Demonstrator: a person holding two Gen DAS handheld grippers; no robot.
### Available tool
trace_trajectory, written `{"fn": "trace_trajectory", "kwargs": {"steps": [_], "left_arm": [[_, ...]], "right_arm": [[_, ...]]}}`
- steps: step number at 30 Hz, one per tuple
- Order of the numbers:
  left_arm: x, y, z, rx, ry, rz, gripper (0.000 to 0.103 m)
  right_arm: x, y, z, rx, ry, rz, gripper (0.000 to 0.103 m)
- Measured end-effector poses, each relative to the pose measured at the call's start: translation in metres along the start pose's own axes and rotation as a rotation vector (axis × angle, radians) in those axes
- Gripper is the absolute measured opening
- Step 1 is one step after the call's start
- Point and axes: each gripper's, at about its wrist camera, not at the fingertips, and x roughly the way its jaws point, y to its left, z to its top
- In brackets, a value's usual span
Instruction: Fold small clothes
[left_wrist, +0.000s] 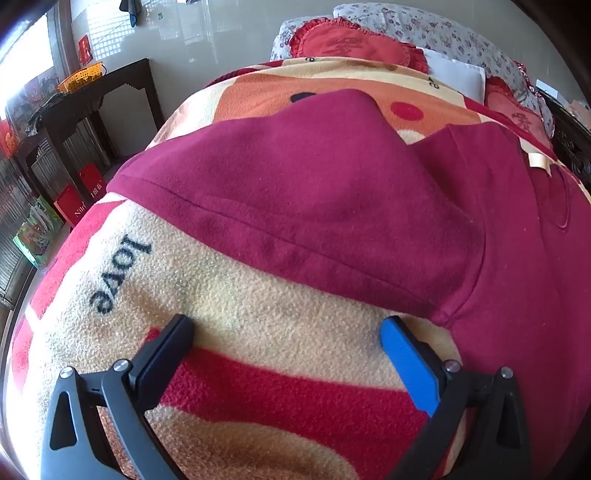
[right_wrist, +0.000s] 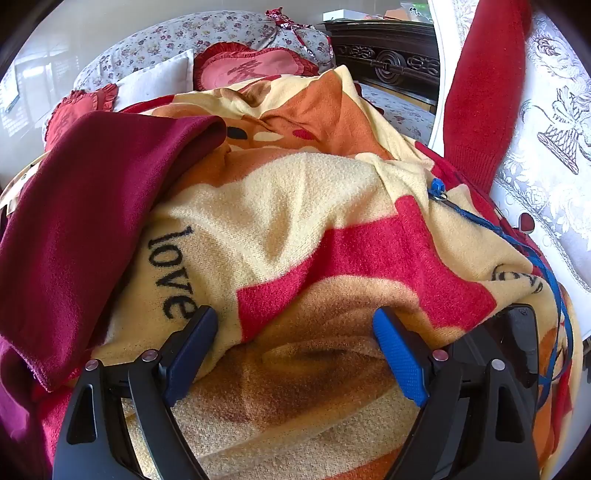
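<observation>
A dark maroon garment (left_wrist: 314, 192) lies spread on a fleece blanket (left_wrist: 258, 317) printed with "love". In the left wrist view its sleeve and hem run across the middle, just beyond my left gripper (left_wrist: 288, 332), which is open and empty over bare blanket. In the right wrist view the maroon garment (right_wrist: 81, 221) lies at the left, partly folded over. My right gripper (right_wrist: 295, 325) is open and empty over the blanket, to the right of the garment.
Red ruffled cushions (left_wrist: 351, 44) and a floral quilt (right_wrist: 166, 48) lie at the bed's head. A dark side table (left_wrist: 96, 99) with a yellow basket stands left. A red sleeve (right_wrist: 484, 92) hangs at right beside a lace curtain. A blue cord (right_wrist: 517, 240) crosses the blanket.
</observation>
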Motion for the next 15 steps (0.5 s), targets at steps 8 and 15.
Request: {"fn": "trace_trajectory", "kwargs": {"steps": [8, 15], "left_arm": [[-0.0001, 0.0001, -0.0001, 0.004, -0.001, 0.006, 0.103], [-0.0001, -0.0003, 0.0000, 0.005, -0.001, 0.007, 0.103]], "right_arm": [[-0.0004, 0.0001, 0.0000, 0.000, -0.001, 0.000, 0.069], [0.0000, 0.0001, -0.0003, 0.000, -0.001, 0.000, 0.069]]}}
